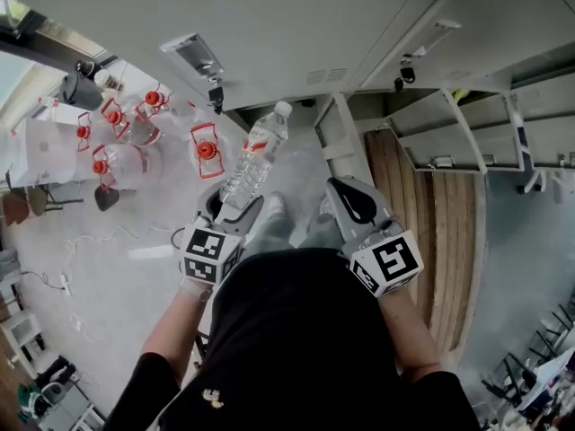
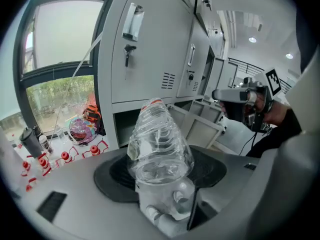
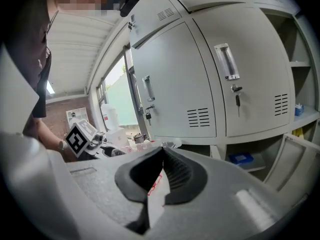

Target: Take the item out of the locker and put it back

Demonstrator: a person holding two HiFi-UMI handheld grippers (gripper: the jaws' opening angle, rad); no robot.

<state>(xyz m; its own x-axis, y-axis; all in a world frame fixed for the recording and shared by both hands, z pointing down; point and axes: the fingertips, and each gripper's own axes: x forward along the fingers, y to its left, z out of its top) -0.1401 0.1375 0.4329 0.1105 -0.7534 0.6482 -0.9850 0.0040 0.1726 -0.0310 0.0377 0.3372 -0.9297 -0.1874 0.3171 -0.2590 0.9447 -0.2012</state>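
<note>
A clear plastic water bottle (image 1: 254, 160) with a white cap and a red label stands tilted out of my left gripper (image 1: 235, 208), whose jaws are shut on its lower body. In the left gripper view the bottle (image 2: 160, 144) fills the gap between the pads and points at the grey lockers (image 2: 150, 59). My right gripper (image 1: 347, 197) hangs beside it at the right, shut with nothing in it; its pads meet at the tips (image 3: 162, 151). An open lower compartment (image 2: 125, 126) shows below the shut doors.
Several red-and-white stands (image 1: 117, 128) and bottles sit on the floor at the left. Open locker doors and shelves (image 1: 431, 124) stick out at the right above a wooden strip (image 1: 449, 241). A blue box (image 3: 242, 158) lies on a low shelf. A key (image 3: 237, 98) hangs in one door.
</note>
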